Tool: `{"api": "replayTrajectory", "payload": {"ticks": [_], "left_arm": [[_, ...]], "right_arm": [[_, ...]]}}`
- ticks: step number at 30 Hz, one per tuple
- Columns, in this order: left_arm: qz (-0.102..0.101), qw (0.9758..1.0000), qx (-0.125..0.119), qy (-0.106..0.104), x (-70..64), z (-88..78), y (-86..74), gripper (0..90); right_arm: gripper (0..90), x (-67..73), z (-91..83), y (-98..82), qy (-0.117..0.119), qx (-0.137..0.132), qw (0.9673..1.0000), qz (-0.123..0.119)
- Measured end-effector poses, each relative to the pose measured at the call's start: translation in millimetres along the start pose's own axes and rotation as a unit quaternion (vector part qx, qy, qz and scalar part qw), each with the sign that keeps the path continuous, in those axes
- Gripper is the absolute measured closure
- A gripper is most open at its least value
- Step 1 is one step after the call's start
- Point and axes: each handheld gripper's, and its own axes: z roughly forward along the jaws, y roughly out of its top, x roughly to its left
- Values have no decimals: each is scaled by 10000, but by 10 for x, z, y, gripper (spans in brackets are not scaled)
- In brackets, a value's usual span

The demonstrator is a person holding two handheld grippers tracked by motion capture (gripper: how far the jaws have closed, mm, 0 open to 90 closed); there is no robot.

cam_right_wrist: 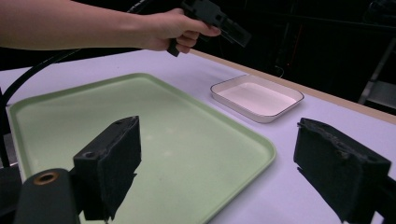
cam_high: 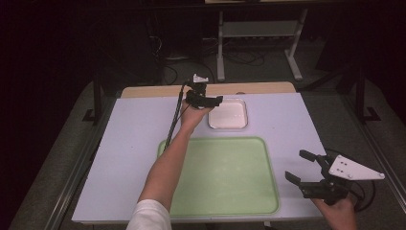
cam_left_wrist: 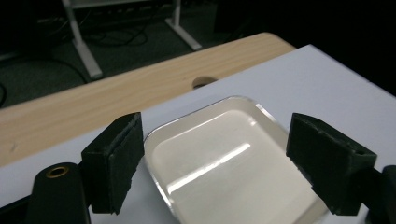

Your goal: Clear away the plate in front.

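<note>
Approach phase, judged from tool positions: left tool point(cam_high: 210, 100) raised over the near-left corner of the white dish point(cam_high: 228, 114), jaws spread wide, nothing between them, no contact with the dish rim. In the left gripper view, left tool point(cam_left_wrist: 212, 161) framing the white dish point(cam_left_wrist: 219, 163) between both pads, dish lying flat below and ahead, empty and glossy.

Location of the dish: on the white surface point(cam_high: 134, 139), toward the far side, just beyond the far edge of the green tray point(cam_high: 230, 191), apart from it by a narrow strip of surface. Tray empty.

Right tool point(cam_high: 306, 167) held near the right edge of the surface, beside the tray's right rim, jaws likewise fully apart and empty. In the right gripper view, right tool point(cam_right_wrist: 217, 172) aimed across the green tray point(cam_right_wrist: 177, 140) toward the white dish point(cam_right_wrist: 257, 98).

Next move, as a judgement: lower the left tool until one pad passes inside the rim and the other outside, then close on the rim. Low, thin wall: shallow bite, risk of slip or tilt on lifting
</note>
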Motion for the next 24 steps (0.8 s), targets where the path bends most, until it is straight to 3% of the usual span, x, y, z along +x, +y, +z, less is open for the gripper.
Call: {"api": "replayTrajectory", "payload": {"ticks": [3, 5, 7, 8, 11, 12, 13, 14, 15, 18, 24], "left_arm": [[-173, 9996, 179, 116, 69, 111, -68, 215], [-324, 9985, 388, 227, 110, 187, -118, 277], [-437, 9977, 489, 180, 140, 218, -144, 286], [-582, 9965, 574, 166, 164, 246, -168, 286], [-698, 9921, 973, 370, 222, 312, -234, 366], [-698, 9921, 973, 370, 222, 312, -234, 423], [-858, 9897, 1092, 357, 248, 326, -254, 453], [-858, 9897, 1092, 357, 248, 326, -254, 471], [-1043, 9875, 1132, 352, 258, 335, -266, 505], [-1109, 9847, 1266, 448, 241, 355, -279, 553], [-1098, 9829, 1392, 506, 202, 384, -303, 649]], "right_arm": [[140, 12, 16, -2, 31, 42, 10000, -25], [142, 11, 21, -5, 50, 64, 10000, -29], [142, 5, 18, -8, 50, 78, 10000, -20], [142, 5, 18, -8, 50, 78, 10000, -20], [142, -6, 8, -8, 34, 50, 10000, 4], [142, -6, 8, -8, 34, 50, 10000, 4], [142, -4, 11, -12, 42, 54, 10000, 0], [142, -4, 11, -12, 42, 54, 10000, 0], [142, 0, 18, -15, 52, 68, 10000, -3], [142, 5, 29, -10, 78, 73, 9999, -12], [143, 10, 24, -8, 78, 62, 9999, -15]]}}
